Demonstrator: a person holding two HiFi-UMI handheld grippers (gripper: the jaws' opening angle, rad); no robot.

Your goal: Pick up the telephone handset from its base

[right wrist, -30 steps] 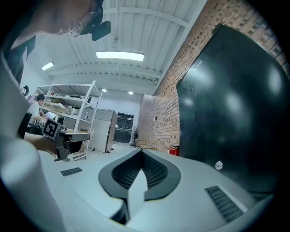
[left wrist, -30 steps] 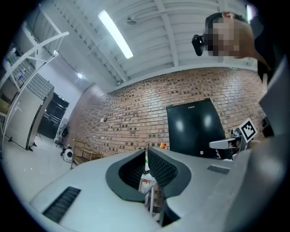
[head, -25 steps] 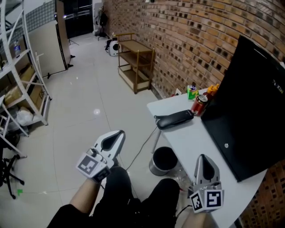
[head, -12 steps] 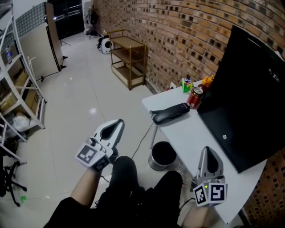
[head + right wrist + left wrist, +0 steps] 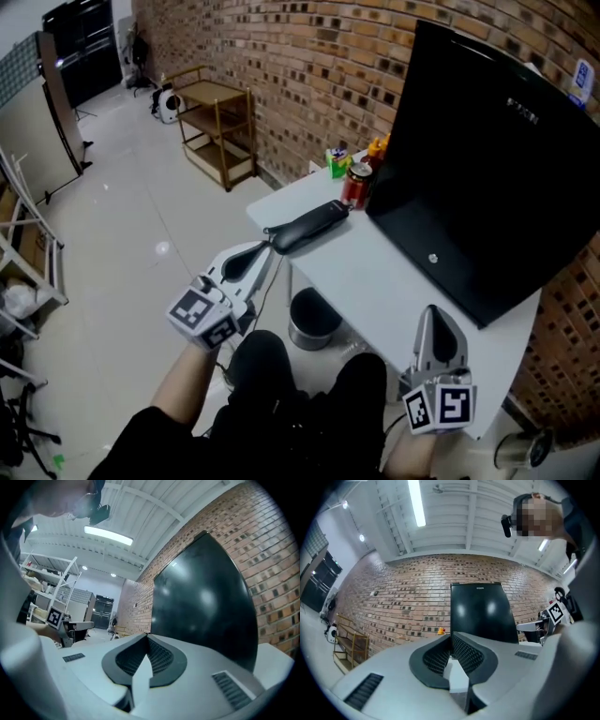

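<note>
Trouble lies with the left gripper (image 5: pixel 262 251), jaws pressed together and empty, just beside the handset (image 5: pixel 309 225) at the left edge of the table (image 5: pixel 394 291): pushing in closed could knock it off or into the red can (image 5: pixel 356 185). The right gripper (image 5: pixel 432 319), also closed and empty, is well apart at the near edge. The handset reads as one dark shape, so its base cannot be made out.
</note>
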